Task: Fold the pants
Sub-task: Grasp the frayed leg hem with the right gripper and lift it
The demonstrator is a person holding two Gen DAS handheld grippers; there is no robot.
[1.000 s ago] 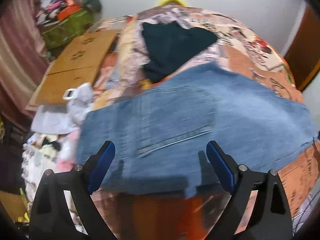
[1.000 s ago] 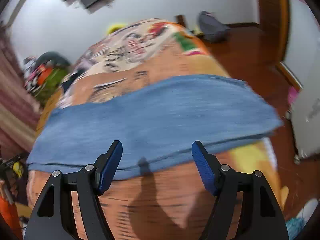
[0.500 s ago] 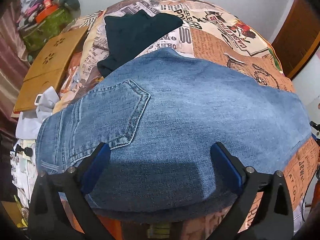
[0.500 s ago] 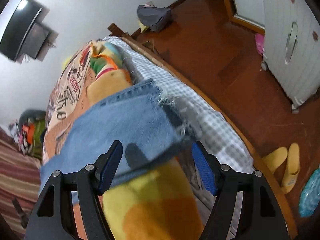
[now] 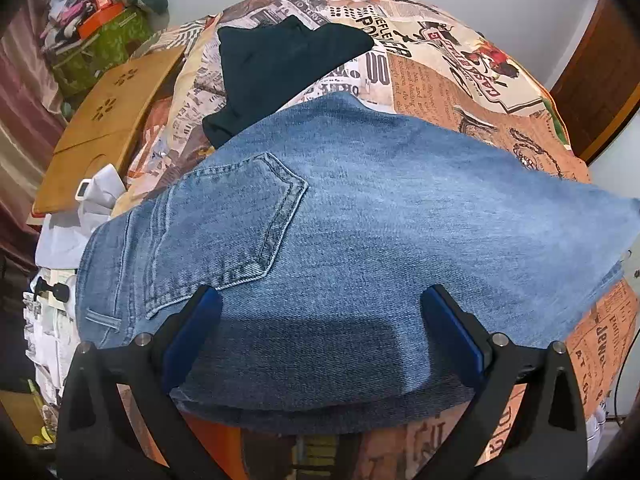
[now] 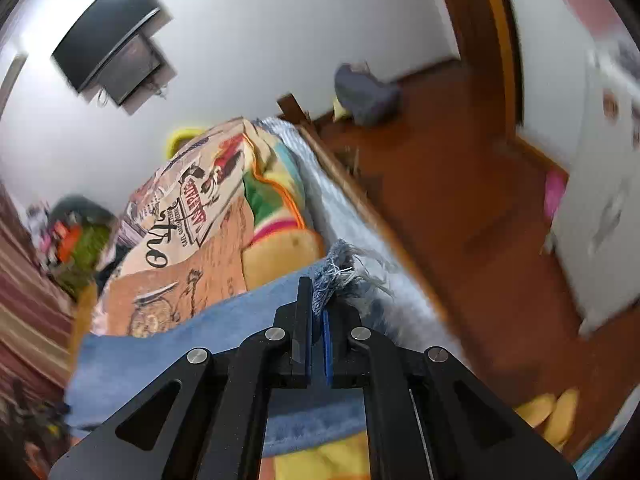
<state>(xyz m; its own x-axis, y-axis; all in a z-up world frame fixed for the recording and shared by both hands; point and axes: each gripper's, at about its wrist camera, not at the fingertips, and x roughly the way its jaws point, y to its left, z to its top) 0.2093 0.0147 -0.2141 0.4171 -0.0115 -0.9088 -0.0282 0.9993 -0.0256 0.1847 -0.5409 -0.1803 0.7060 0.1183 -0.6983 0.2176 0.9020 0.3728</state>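
Right gripper [image 6: 318,312] clamped on frayed hem of jeans [image 5: 360,248] at 12 o'clock; left gripper [image 5: 320,320] spread wide above them.

Left gripper [image 5: 320,312] fingers spread wide; right gripper [image 6: 317,312] fingers pinched together.

- We saw a newspaper-print blanket [image 5: 436,80] spread over the bed.
- A black garment [image 5: 280,64] lay on it.
- A wooden board [image 5: 108,128] rested at the bed's left edge, near a green box [image 5: 100,46] heaped with clutter.
- A television [image 6: 108,36] hung on the white wall.
- A grey bag [image 6: 366,94] and yellow slippers [image 6: 554,416] sat on the wooden floor [image 6: 460,208].
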